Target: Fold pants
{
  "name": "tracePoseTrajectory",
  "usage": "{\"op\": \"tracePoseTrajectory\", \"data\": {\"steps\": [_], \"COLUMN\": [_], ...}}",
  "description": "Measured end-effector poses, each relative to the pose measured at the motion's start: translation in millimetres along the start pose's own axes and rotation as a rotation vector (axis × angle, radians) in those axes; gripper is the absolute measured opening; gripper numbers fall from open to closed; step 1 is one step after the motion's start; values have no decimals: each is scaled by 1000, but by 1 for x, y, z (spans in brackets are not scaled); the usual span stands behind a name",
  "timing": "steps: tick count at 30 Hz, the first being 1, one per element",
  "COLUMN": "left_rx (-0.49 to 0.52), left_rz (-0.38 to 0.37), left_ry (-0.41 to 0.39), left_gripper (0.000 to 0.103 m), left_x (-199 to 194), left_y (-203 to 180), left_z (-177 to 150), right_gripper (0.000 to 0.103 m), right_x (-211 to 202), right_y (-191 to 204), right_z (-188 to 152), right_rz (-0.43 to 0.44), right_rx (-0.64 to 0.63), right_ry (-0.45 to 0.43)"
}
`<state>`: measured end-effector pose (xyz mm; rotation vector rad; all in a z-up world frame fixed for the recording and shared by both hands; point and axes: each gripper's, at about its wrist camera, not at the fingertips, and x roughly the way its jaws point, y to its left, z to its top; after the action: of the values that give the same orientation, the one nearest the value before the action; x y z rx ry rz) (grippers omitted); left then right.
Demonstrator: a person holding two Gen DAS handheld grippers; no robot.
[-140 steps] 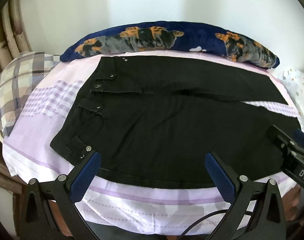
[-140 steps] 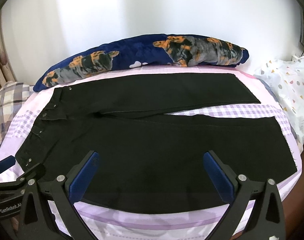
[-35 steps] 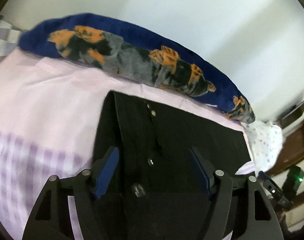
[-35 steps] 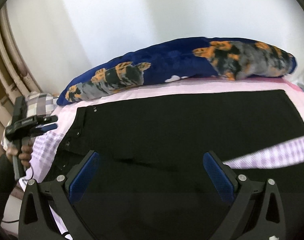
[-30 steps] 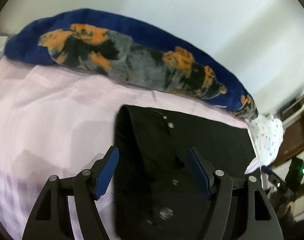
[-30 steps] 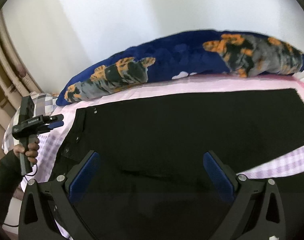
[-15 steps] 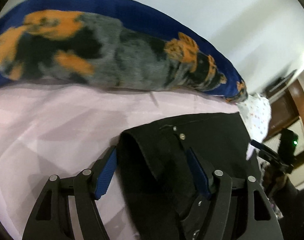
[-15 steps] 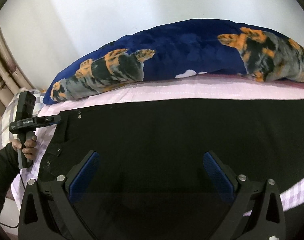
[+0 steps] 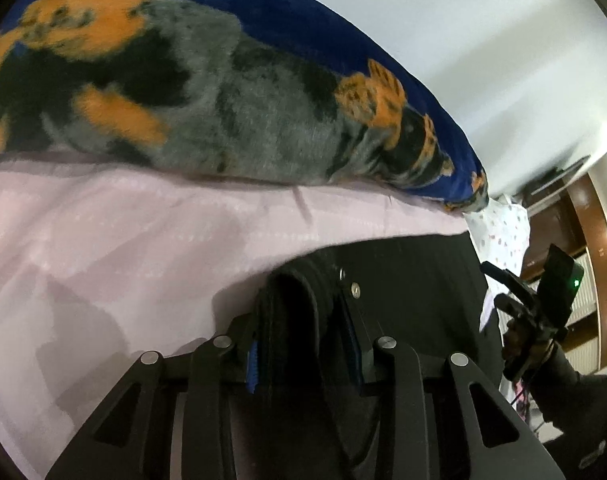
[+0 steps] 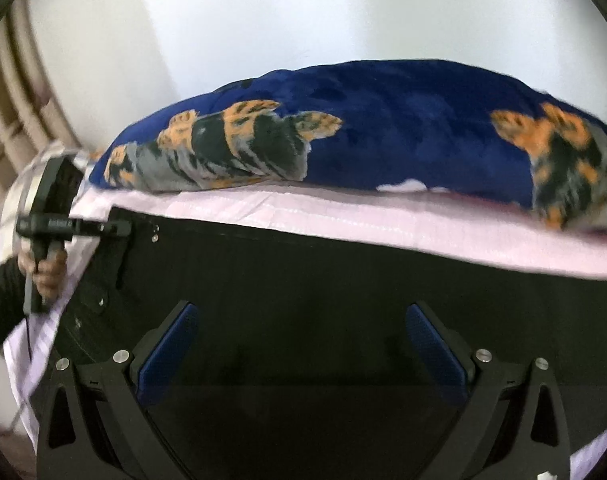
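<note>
Black pants (image 10: 323, 280) lie flat on a pink bedsheet (image 10: 343, 216), waistband at the left. My left gripper (image 9: 303, 332) is shut on the far corner of the waistband (image 9: 291, 304), and a thick fold of black cloth sits between its blue pads. It also shows in the right wrist view (image 10: 115, 229), at the waistband corner. My right gripper (image 10: 303, 344) is open and empty, low over the middle of the far pant leg. It shows small in the left wrist view (image 9: 519, 300), beyond the pants.
A long navy pillow (image 10: 383, 128) with orange and grey animal print lies along the far edge of the bed against a white wall. A plaid pillow (image 10: 11, 200) and a rattan headboard (image 10: 7, 92) are at the left. A white dotted cloth (image 9: 503, 228) lies past the pant hems.
My left gripper moved up to the waistband's far corner and closed on it. My right gripper moved forward and lower over the far leg, staying open.
</note>
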<state>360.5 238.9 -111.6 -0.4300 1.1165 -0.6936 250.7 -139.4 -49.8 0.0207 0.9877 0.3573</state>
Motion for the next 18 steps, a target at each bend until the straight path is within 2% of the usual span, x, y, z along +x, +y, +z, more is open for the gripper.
{"op": "tracePoseTrajectory", "data": {"steps": [2,3,5,6,12,15,18], "left_rx": [-7,7,56,72,121,172,179], "left_rz": [4,16,69,73,-4,-35,-47], "left_ry": [-9,-17,-33,-53,-152,-172,-187], "left_gripper": [33,26,18,16,15,15,15], "left_x": [3,4,2,-3,-45,-60,-69], "left_y": [-4,-8,-18,-23,-55,-79,-91], "left_z": [1,0,-4,-6,-17,-25,-29], "right_gripper": [103,103,103,103,103,102,101], "right_x": [4,6,10,13,32,42,57], "right_y": [-5,-8,-13,-17,-48,-65,-77], "right_z": [10,14,23,30,55,65,73], "right_rz": [21,32,28,31,142,242,310], "right_rx": [-56,-88,-146,-179,-281,-286,-300], "right_ry": [27,41,63,80,195,263,327]}}
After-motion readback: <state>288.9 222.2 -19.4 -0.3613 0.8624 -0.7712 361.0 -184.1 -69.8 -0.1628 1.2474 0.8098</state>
